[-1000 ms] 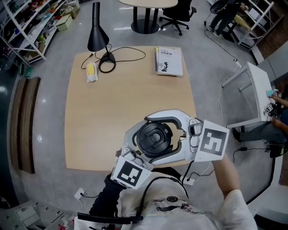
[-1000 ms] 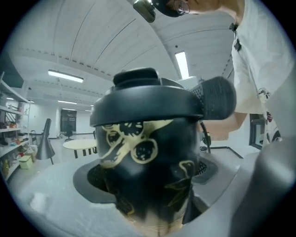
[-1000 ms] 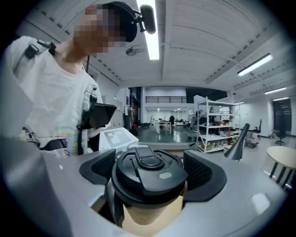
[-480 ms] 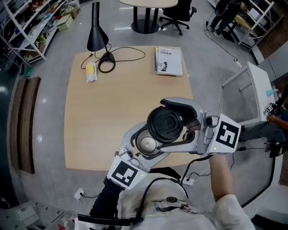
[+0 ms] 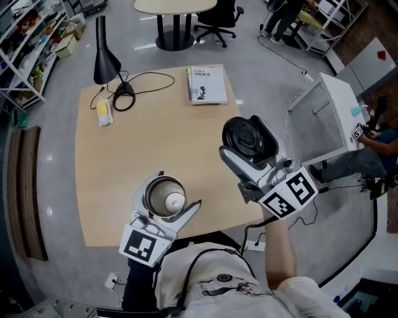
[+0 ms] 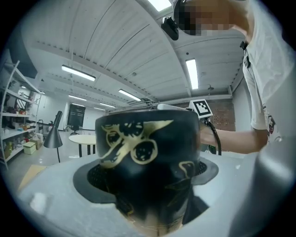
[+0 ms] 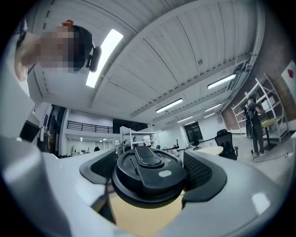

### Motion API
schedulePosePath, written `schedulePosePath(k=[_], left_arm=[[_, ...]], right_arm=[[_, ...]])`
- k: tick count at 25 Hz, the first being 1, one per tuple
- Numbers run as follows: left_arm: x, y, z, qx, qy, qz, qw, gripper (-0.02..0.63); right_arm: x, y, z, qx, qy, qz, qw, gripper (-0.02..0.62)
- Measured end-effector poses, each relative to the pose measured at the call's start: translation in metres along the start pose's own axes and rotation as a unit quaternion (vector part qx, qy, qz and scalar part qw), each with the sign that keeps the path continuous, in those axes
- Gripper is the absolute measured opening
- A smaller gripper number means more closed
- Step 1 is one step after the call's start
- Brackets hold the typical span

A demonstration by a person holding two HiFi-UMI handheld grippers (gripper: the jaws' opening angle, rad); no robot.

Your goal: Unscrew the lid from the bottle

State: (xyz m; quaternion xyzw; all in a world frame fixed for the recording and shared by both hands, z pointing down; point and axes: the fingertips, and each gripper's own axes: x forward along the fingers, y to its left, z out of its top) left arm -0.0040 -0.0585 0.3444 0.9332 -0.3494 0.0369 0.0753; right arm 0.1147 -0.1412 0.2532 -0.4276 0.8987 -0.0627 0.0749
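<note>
Beyond the bottle (image 5: 154, 197), a lamp (image 5: 106, 59), a book (image 5: 207, 84)

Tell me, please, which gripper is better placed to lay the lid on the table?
The right gripper, probably. Its jaws are shut on the lid, held up near the right edge of the table. The left gripper is occupied: it grips the open bottle upright.

Two tongs are counted: the left tongs (image 5: 166, 202) and the right tongs (image 5: 252, 145). One bottle (image 5: 163, 196) and one lid (image 5: 246, 138) are seen. On the one bench (image 5: 124, 163), one lamp (image 5: 106, 61), one book (image 5: 206, 85) and one yellow item (image 5: 104, 112) are counted. Beyond it, one round table (image 5: 175, 6) and one office chair (image 5: 215, 16) are seen.
</note>
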Motion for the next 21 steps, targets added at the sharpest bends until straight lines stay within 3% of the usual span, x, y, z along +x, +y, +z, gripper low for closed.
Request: schedulePosePath(k=[9,15,21], left_arm=[[-0.015,0.017,-0.012,0.002,0.011,0.023,0.9997,0.437],[-0.052,0.053,-0.016,0.012,0.012,0.089,0.9959,0.437],[-0.103,0.079,-0.022,0.042,0.022,0.165,0.9851,0.437]], right_arm=[[-0.011,-0.013,-0.024,-0.096,0.055,-0.081,0.99,0.464],[-0.036,-0.006,-0.057,-0.109,0.081,-0.137,0.981,0.463],[-0.06,0.022,-0.096,-0.101,0.108,-0.157,0.976,0.464]])
